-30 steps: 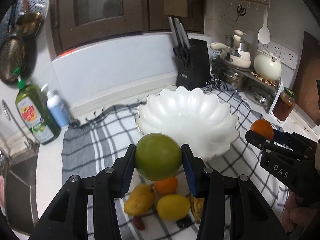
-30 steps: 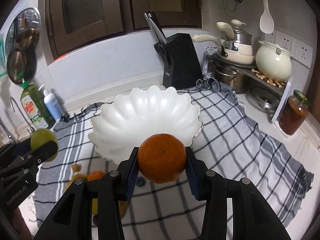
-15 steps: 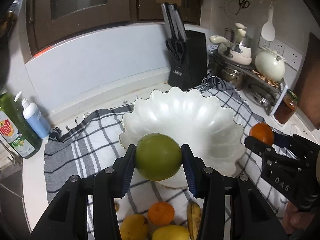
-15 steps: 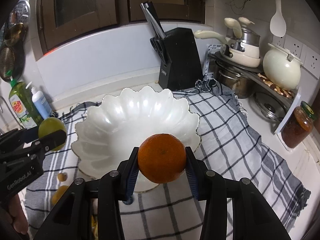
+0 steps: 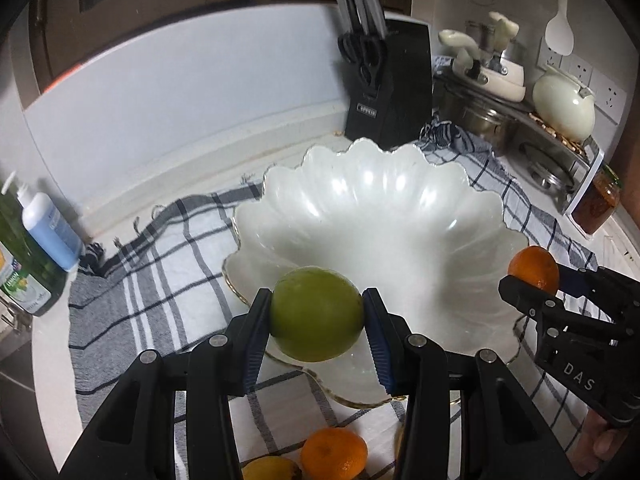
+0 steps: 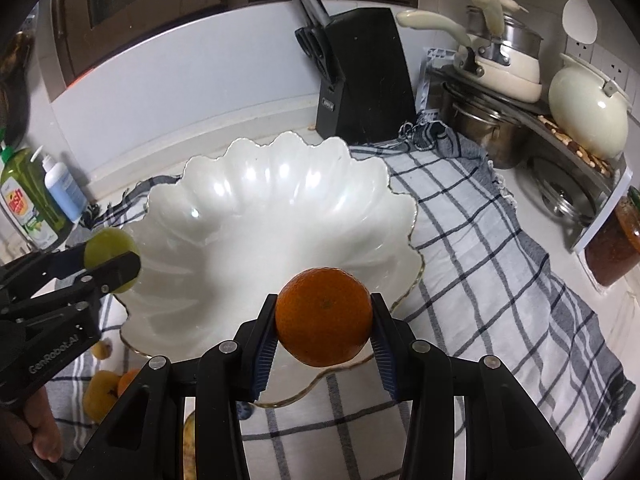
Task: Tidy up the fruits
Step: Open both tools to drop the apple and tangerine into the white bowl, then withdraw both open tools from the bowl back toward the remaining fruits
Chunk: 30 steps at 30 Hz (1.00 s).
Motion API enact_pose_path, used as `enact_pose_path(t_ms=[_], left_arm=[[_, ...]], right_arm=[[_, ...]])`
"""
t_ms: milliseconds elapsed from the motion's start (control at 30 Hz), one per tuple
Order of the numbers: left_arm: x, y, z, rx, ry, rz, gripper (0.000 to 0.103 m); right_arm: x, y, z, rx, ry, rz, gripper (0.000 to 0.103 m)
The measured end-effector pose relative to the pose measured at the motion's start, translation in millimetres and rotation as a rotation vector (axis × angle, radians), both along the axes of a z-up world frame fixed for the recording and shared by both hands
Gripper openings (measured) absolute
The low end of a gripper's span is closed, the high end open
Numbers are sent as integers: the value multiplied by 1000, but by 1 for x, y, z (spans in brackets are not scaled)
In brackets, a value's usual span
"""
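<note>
Left gripper (image 5: 318,318) clamped on a green fruit (image 5: 317,314), pads pressing both sides; poised over near-left rim of white bowl (image 5: 400,184); right gripper (image 6: 323,322) likewise clamped on an orange (image 6: 323,316), over near-right rim of same bowl; neither fruit touching the bowl, as far as visible. Both tools tilted downward toward the bowl's hollow.

Outward: bowl scalloped, gold-edged, nothing in it; sat on checked cloth (image 6: 500,264). Near edge, on the cloth and outside the bowl: another orange (image 5: 334,454), a yellow fruit (image 5: 270,470), more small pieces glimpsed at near left from the right wrist view, count unclear. Far side: knife block (image 5: 386,84); far right: pots on rack (image 6: 500,68), jar (image 5: 596,208); far left: soap bottles (image 5: 50,228).

Progress, by judgement: early; no fruit delivered so far; two in transit, apparently about to be lowered and released; several loose pieces left to collect afterward.
</note>
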<state>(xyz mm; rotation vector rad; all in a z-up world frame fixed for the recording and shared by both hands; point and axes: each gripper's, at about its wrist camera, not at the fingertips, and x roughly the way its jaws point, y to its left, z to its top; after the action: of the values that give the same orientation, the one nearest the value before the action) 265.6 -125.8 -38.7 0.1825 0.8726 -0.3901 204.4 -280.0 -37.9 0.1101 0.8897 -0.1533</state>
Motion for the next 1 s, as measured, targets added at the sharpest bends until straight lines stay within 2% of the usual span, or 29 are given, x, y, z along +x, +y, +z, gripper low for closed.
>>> enact_pose_path(t_ms=[267, 333, 367, 400, 467, 500, 567, 700, 1000], left_arm=[[4, -2, -9, 39, 23, 20, 47], [3, -1, -7, 43, 9, 29, 55], [3, 0, -5, 56, -4, 40, 62], [3, 0, -4, 64, -13, 46, 66], [2, 0, 0, 64, -25, 46, 69], [1, 1, 2, 67, -29, 48, 72], [0, 2, 5, 73, -39, 56, 77], [-3, 5, 10, 74, -55, 80, 92], [-18, 12, 20, 67, -72, 86, 98]], right_arm=[[8, -1, -9, 4, 35, 7, 45], [8, -1, -9, 4, 33, 4, 46], [8, -2, -8, 6, 33, -1, 48], [8, -3, -7, 5, 30, -8, 61], [4, -3, -2, -20, -2, -32, 78], [2, -3, 1, -35, -18, -38, 81], [-1, -2, 8, -64, -42, -44, 81], [-6, 1, 19, -106, -66, -62, 88], [-22, 6, 27, -93, -83, -64, 89]])
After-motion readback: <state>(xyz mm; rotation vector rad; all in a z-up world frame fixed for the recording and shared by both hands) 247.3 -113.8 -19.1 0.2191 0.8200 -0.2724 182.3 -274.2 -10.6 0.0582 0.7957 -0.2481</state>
